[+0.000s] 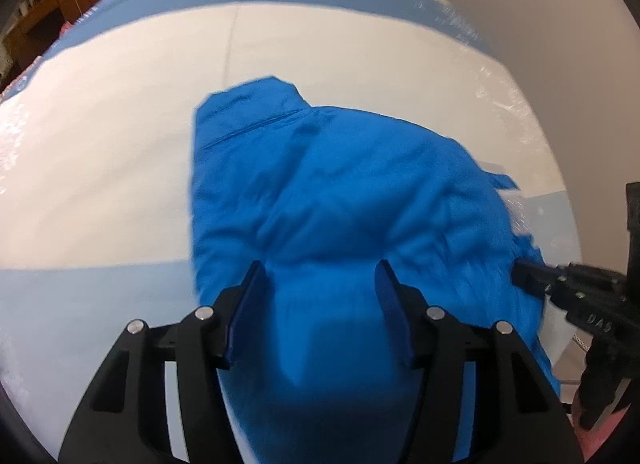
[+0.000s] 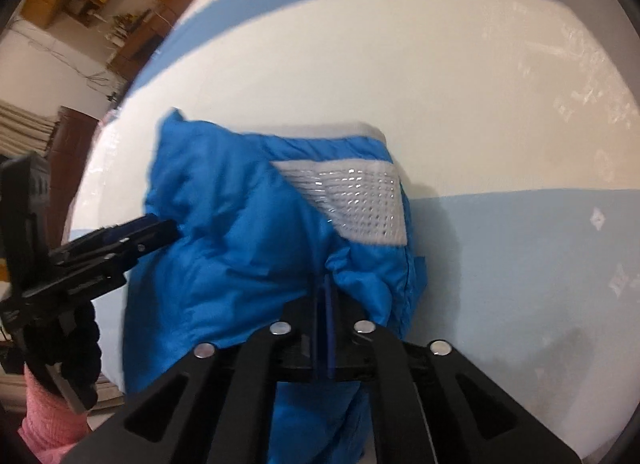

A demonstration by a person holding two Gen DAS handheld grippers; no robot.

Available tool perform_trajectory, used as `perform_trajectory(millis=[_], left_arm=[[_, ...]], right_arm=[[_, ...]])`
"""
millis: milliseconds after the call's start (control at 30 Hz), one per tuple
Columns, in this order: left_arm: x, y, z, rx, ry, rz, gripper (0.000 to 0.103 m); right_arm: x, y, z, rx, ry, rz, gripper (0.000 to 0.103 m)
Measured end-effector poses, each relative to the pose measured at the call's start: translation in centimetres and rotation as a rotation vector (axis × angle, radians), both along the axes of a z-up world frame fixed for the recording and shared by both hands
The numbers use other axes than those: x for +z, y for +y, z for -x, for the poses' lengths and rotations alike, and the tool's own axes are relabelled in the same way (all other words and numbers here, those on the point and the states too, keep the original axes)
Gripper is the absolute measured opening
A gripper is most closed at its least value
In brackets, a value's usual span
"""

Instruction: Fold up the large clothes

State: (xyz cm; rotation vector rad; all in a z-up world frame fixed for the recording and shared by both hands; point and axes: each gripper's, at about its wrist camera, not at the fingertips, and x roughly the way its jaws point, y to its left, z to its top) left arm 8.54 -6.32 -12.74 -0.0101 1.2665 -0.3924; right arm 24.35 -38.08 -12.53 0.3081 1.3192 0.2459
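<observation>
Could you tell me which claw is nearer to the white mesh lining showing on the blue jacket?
Right. The right claw is shut on the blue jacket just below the white mesh lining. The left claw is open over the jacket's far side.

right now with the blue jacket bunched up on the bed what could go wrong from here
1. The right hand-held gripper is shut on only a thin pinch of the blue jacket; slick, puffy fabric might slip out when lifted.
2. The left hand-held gripper stands open over the jacket, so one side likely hangs unsupported and the fold could go crooked.
3. The white mesh lining is exposed; it could end up folded outward.
</observation>
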Motion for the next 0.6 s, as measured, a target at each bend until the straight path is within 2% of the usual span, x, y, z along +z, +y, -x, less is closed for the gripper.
perform_trajectory(millis=[167,300,433,600], left_arm=[[3.0,1.7,5.7,-0.037,-0.062,0.025,0.056],[3.4,2.1,9.4,-0.039,-0.084,0.013,0.056],[2.1,2.7,11.3,-0.03,-0.067,0.01,0.056],[1.0,3.3,12.0,-0.014,-0.046,0.023,0.057]], right_arm=[[4.3,2.1,4.6,0.124,-0.085,0.038,0.012],[5.9,3.5,7.7,0.2,-0.112,0.055,0.012],[5.3,4.9,9.4,0.238,-0.102,0.112,0.012],[3.0,3.9,10.6,0.215,-0.041,0.115,0.014]])
